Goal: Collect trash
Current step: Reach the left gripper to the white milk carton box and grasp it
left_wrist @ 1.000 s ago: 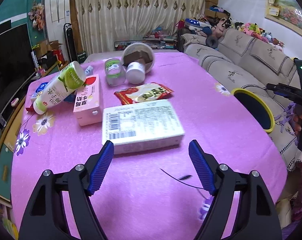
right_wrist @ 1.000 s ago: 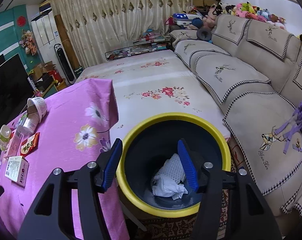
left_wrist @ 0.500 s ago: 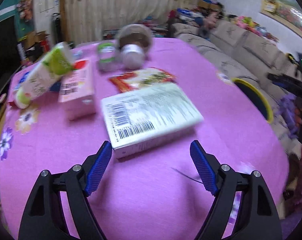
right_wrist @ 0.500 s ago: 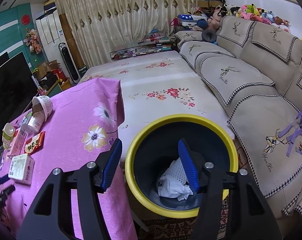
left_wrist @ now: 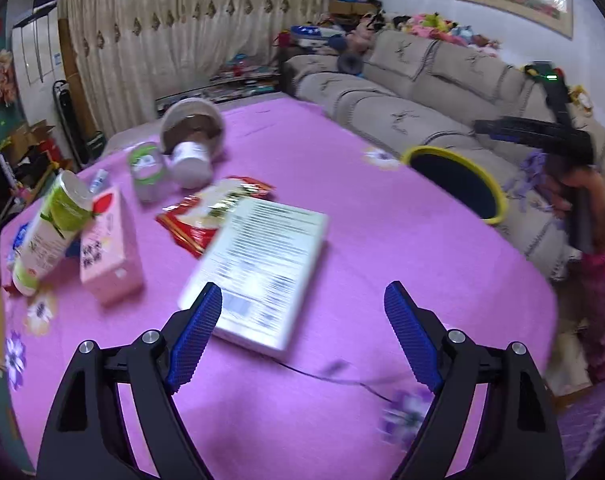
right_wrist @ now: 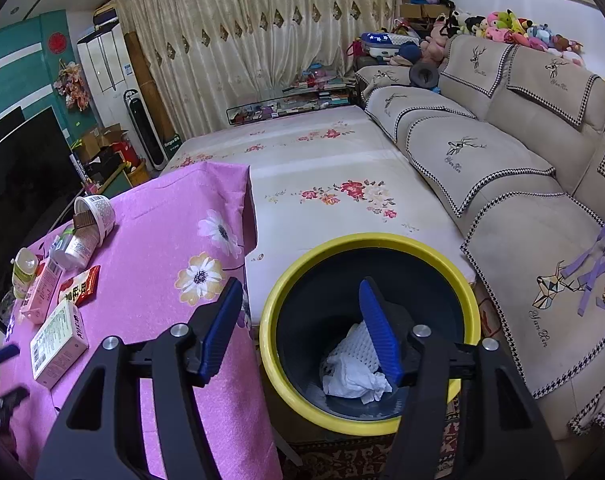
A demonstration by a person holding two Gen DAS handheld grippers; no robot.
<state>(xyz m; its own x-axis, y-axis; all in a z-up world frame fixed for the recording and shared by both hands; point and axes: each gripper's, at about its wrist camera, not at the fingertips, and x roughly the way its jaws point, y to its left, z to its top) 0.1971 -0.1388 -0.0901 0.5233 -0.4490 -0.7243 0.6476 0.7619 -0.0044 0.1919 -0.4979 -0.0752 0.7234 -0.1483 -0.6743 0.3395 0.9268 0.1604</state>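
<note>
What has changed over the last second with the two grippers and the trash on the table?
The left gripper has swung and closed in on the white box, whose near corner now sits between its open fingers. Nothing is grasped. The right gripper still hovers open over the yellow-rimmed bin; the other trash is unmoved.

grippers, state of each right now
left gripper: open, empty, at the white box.
right gripper: open, empty, above the bin.
</note>
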